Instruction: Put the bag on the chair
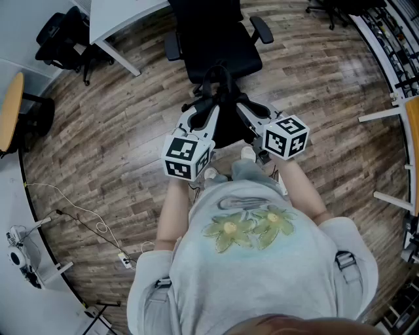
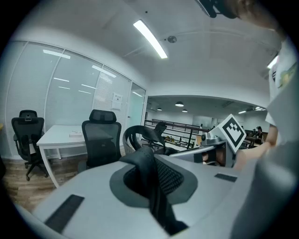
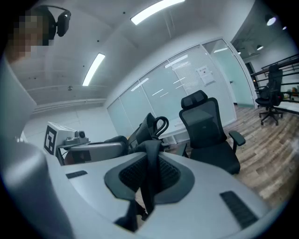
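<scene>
Now gripping the bag by two straps, just short of the chair

Seen from the head view, left to right. Shows a round wooden table [image 1: 10, 111] at 9 o'clock on the frame edge, a spare black seat [image 1: 62, 36] at 10 o'clock, and a white desk [image 1: 124, 19] at 11 o'clock. Shows a loose cable [image 1: 85, 222] on the wood floor [image 1: 118, 150] at 8 o'clock.

Holds the left gripper [image 1: 211, 108] out in front at about 11 o'clock of the body. Has its jaws nearly together, clamped on a black strap [image 2: 156, 196] that runs up between them in the left gripper view.

Keeps the bag [image 1: 226, 127] at 12 o'clock, black, between the two grippers with its top loop raised. Sits just in front of the chair [image 1: 222, 52], which stands at 12 o'clock beyond it, black, with armrests on both sides. Cannot tell whether bag and seat touch.

Holds the right gripper [image 1: 237, 108] at about 1 o'clock, close beside the left one. Has its jaws likewise nearly together, pinching a second strap [image 3: 150, 177] in the right gripper view, with the bag's loop just beyond and the chair at 2 o'clock there.
</scene>
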`<state>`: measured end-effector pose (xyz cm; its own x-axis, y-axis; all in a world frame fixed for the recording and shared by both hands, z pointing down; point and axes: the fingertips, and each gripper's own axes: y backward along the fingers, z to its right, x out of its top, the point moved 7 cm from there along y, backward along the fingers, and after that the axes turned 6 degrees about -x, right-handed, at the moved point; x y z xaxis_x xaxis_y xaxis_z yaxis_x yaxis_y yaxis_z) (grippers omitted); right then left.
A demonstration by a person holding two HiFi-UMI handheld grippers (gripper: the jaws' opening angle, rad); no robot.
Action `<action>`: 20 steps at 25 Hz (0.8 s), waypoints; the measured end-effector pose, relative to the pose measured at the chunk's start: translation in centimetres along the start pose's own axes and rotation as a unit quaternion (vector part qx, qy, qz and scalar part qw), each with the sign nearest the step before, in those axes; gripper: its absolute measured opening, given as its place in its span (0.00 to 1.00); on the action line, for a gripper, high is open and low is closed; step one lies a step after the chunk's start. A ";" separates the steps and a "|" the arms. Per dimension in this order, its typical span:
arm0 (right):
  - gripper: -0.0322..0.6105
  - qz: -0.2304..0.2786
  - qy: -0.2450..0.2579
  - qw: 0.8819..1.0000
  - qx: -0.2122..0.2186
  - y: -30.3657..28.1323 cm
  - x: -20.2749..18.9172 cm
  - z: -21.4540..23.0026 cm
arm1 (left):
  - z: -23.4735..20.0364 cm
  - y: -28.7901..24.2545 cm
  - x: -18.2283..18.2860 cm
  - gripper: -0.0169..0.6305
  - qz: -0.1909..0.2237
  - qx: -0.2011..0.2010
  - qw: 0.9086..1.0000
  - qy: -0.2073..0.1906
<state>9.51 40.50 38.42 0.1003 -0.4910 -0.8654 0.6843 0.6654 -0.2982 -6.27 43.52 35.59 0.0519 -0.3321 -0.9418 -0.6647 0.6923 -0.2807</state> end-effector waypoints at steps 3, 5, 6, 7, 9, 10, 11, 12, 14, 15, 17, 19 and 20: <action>0.12 -0.003 0.007 1.000 0.001 -0.4 0.4 1.0 | -0.1 -0.9 0.1 0.08 0.001 0.006 1.000 0.001; 0.12 -0.007 0.011 1.000 0.004 -0.8 0.7 1.7 | -0.3 -1.8 0.3 0.08 0.001 0.012 1.000 0.003; 0.12 -0.009 0.013 1.000 0.006 -1.0 0.9 2.2 | -0.5 -2.2 0.5 0.08 0.001 0.015 1.000 0.004; 0.12 -0.012 0.014 1.000 0.010 -1.3 1.1 2.6 | -0.7 -2.7 0.6 0.08 0.000 0.019 1.000 0.005; 0.12 -0.017 0.014 1.000 0.017 -1.7 1.6 3.6 | -1.0 -3.7 0.9 0.08 -0.001 0.026 1.000 0.009; 0.12 -0.020 0.014 0.999 0.020 -1.9 1.8 4.2 | -1.1 -4.3 1.0 0.08 -0.002 0.029 1.000 0.010; 0.12 -0.023 0.014 0.999 0.024 -2.1 2.0 4.7 | -1.3 -4.8 1.2 0.08 -0.003 0.032 0.999 0.013; 0.12 -0.025 0.015 0.999 0.027 -2.3 2.3 5.2 | -1.4 -5.3 1.3 0.08 -0.003 0.035 0.999 0.016; 0.12 -0.028 0.015 0.999 0.032 -2.7 2.7 6.2 | -1.7 -6.5 1.6 0.08 -0.003 0.042 0.999 0.022; 0.12 -0.030 0.014 0.999 0.035 -2.8 3.0 6.7 | -1.7 -7.0 1.8 0.08 -0.003 0.046 0.999 0.025; 0.12 -0.035 0.016 0.998 0.043 -2.8 3.3 7.8 | -1.7 -8.1 1.9 0.08 -0.001 0.052 0.998 0.029; 0.12 -0.040 0.022 0.998 0.052 -3.0 3.8 8.9 | -1.7 -9.2 2.2 0.08 0.004 0.061 0.998 0.034; 0.12 -0.043 0.026 0.997 0.056 -3.1 4.2 9.5 | -1.7 -9.8 2.3 0.08 0.006 0.066 0.997 0.037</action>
<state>14.63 31.03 39.57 0.0017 -0.5111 -0.8595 0.7655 0.5537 -0.3277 -0.93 34.84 36.49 -0.0148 -0.3659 -0.9305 -0.5611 0.7733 -0.2952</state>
